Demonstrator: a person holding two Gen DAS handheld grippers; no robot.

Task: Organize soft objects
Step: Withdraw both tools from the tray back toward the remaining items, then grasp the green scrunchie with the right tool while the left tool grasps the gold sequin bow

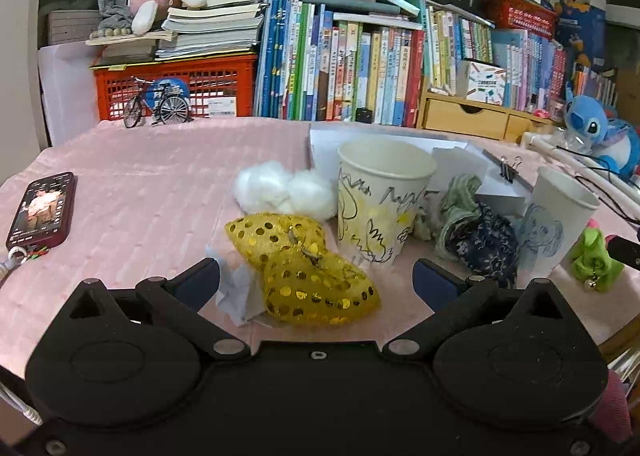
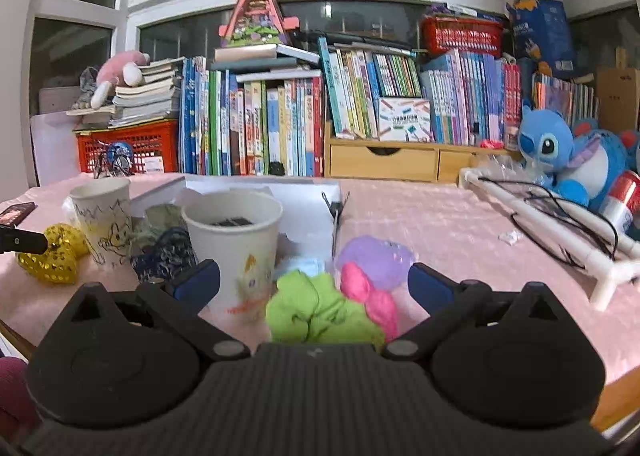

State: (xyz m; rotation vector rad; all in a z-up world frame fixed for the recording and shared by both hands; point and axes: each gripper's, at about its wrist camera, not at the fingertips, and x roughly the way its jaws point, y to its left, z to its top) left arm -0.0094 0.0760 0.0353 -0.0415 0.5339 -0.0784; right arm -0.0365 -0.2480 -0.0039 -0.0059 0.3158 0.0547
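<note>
Left wrist view: approach phase, nothing gripped yet. The left gripper has jaws spread wide, framing the yellow sequined pouch, which lies on the pink tablecloth just in front of the doodled paper cup; the pads aren't touching it as far as I can tell. White cotton balls sit just behind the pouch, and a dark blue floral cloth is bunched between that cup and the second paper cup. Right wrist view is the same story: the right gripper is wide open and empty, with the green fabric piece and pink fabric piece between its fingers, and a purple soft thing just beyond, beside that second cup (which already has something dark inside, can't tell what). My read is that each hand is lined up for a first pick. Next move: drop a bit lower, close on pouch and green piece, then lift into a cup. Risk: the pouch sits on a scrap of paper that could get pinched along with it.
</note>
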